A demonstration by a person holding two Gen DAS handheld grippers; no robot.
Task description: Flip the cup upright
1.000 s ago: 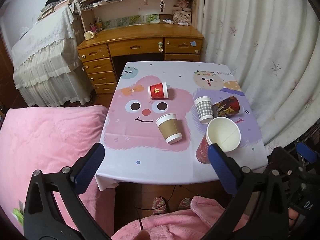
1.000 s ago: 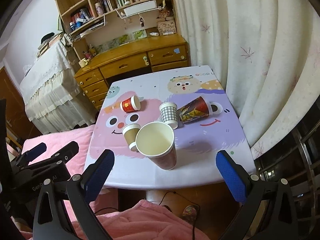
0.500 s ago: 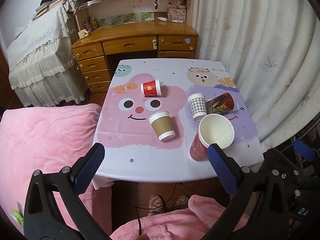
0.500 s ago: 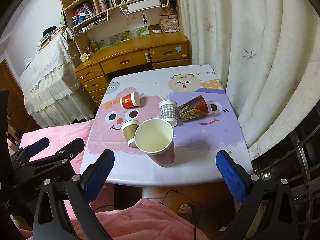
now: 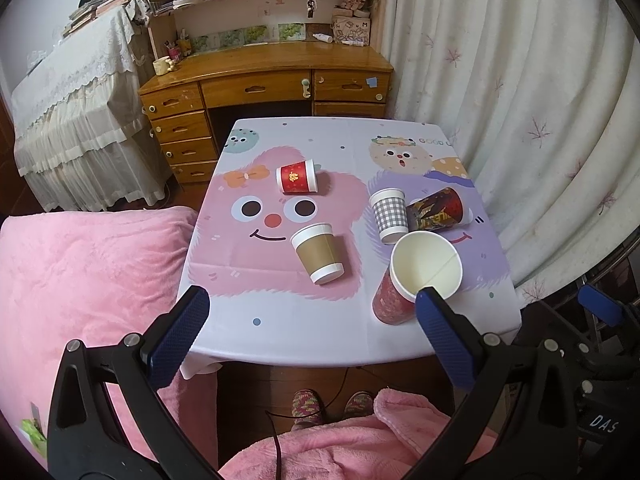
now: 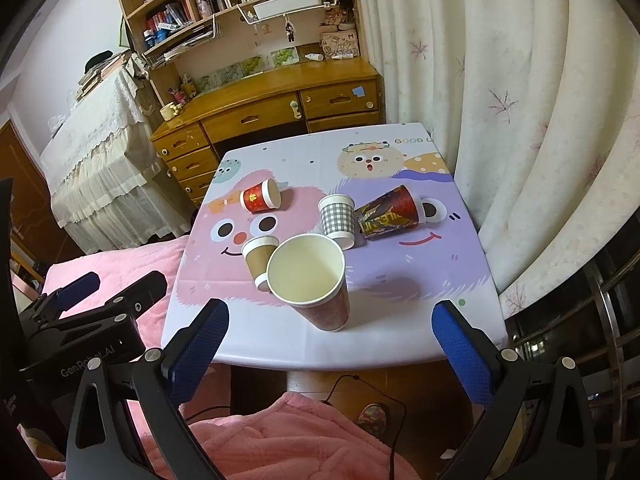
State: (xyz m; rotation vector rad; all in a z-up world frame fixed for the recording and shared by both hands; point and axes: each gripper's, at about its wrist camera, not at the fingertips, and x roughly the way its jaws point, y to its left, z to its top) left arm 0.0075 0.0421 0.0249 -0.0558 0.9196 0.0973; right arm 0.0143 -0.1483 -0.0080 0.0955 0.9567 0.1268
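Held both the left gripper (image 5: 308, 334) and right gripper (image 6: 330, 338) wide and empty short of the table (image 5: 288, 336), one big cup (image 6: 310, 280) upright just ahead, four smaller cups (image 5: 318, 252) beyond not yet righted.

Upright cup (image 6: 316, 284) seemingly before checked cup (image 6: 338, 220).

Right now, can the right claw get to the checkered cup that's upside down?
Probably not straight on. The right claw is open and back off the table edge, and the big upright cup stands right in front of the checkered cup. It would likely need to come over or around it.
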